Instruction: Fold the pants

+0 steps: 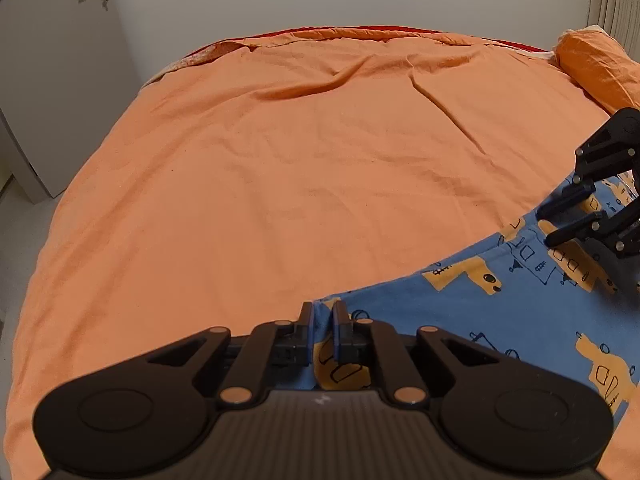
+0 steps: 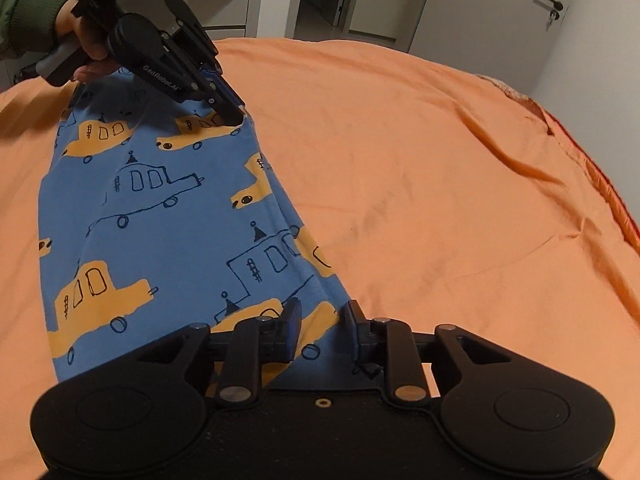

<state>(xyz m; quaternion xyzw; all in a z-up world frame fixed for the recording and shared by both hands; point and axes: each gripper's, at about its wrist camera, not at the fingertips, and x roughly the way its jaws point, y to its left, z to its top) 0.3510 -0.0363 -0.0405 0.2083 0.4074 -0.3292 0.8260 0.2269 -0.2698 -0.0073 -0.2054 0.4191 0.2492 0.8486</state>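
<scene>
The pants (image 2: 160,208), blue with orange cars printed on them, lie flat and stretched long on the orange bedspread (image 1: 280,160), their long axis running straight from one gripper to the other. The left gripper (image 1: 321,320) sits at one end, its fingers nearly together and pinching the corner of the cloth along the far long edge; in the right wrist view that same gripper shows at the far end, biting the fabric, with a hand (image 2: 90,46) in a green sleeve behind it. The right gripper (image 2: 322,320) sits at the other end on the same long edge, its fingers narrowed around a fold of the blue cloth; whether the pads already press it firmly I cannot tell for sure, though fabric plainly lies between them. Beyond both sets of fingers spreads bare bedspread, with a pillow (image 1: 596,68) off to the side. Judging by this, the step in hand is seizing both ends of one long edge. The next move calls for lifting both ends together, evenly, and carrying that edge across the garment.
</scene>
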